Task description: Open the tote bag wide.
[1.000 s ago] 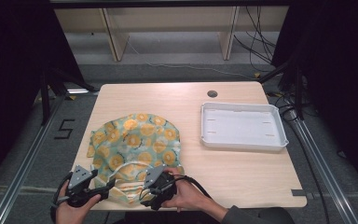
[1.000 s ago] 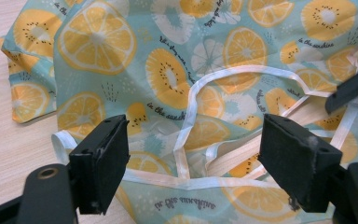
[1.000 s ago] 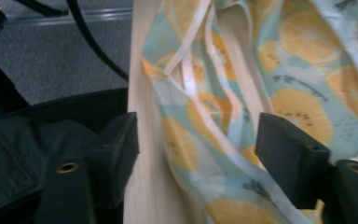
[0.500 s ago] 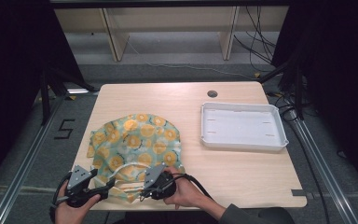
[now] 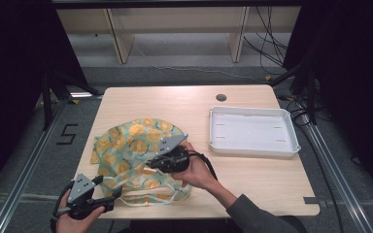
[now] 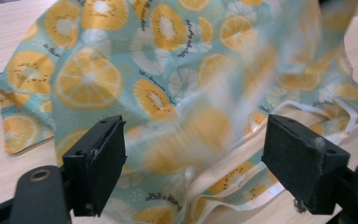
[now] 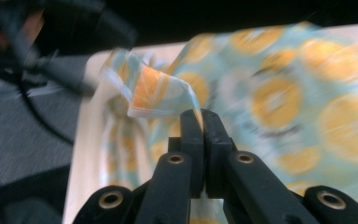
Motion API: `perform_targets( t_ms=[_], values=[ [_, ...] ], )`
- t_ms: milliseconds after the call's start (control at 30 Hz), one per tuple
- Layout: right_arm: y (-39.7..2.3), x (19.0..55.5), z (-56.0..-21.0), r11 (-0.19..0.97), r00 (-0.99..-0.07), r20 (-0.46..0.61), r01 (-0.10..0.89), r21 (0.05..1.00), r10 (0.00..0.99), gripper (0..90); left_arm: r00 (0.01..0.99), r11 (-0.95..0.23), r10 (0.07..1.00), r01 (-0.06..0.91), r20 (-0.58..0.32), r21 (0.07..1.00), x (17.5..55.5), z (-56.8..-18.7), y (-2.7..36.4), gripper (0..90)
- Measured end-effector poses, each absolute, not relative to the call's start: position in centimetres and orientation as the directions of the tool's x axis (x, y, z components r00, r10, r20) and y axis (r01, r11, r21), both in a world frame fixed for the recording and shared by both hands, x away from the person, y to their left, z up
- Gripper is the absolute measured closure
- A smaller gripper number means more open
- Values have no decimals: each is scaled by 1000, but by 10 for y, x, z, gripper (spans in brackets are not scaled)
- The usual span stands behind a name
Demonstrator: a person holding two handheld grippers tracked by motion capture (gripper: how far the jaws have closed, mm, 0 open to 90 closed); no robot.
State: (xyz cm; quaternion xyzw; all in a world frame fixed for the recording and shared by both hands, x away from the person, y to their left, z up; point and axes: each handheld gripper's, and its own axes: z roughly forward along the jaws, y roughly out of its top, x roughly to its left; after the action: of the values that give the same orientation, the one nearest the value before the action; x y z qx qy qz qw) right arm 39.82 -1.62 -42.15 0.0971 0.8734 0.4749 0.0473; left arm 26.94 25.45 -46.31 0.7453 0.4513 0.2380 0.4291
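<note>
Now the right gripper [image 5: 151, 162] is clamped tight on a pinched fold of the citrus-print cloth [image 5: 131, 145], its jaws having just closed on it, and in the right gripper view that fold [image 7: 161, 95] stands up from between the pressed-together black tips. Meanwhile the left gripper [image 5: 114, 196] sits at the near-left edge of the table [image 5: 184, 102] with its jaws spread wide and nothing between the pads, the cloth lying just ahead of them in the left gripper view. Off to the right, well apart from the cloth, rests the white tray [image 5: 291, 145].
</note>
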Motion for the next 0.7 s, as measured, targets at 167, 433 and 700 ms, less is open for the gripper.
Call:
perform_targets(
  t_ms=[167,433,700],
  values=[
    [-18,416,-405,489,-970,16,137,861,244,898,456,-340,883,455,112,823,288,-465,245,210],
    [-23,444,-393,489,-950,-9,152,859,312,897,564,-438,807,370,177,819,320,-457,249,753],
    [-29,477,-407,567,-895,-53,233,790,443,725,594,-356,800,368,77,859,357,-425,256,891]
  ],
)
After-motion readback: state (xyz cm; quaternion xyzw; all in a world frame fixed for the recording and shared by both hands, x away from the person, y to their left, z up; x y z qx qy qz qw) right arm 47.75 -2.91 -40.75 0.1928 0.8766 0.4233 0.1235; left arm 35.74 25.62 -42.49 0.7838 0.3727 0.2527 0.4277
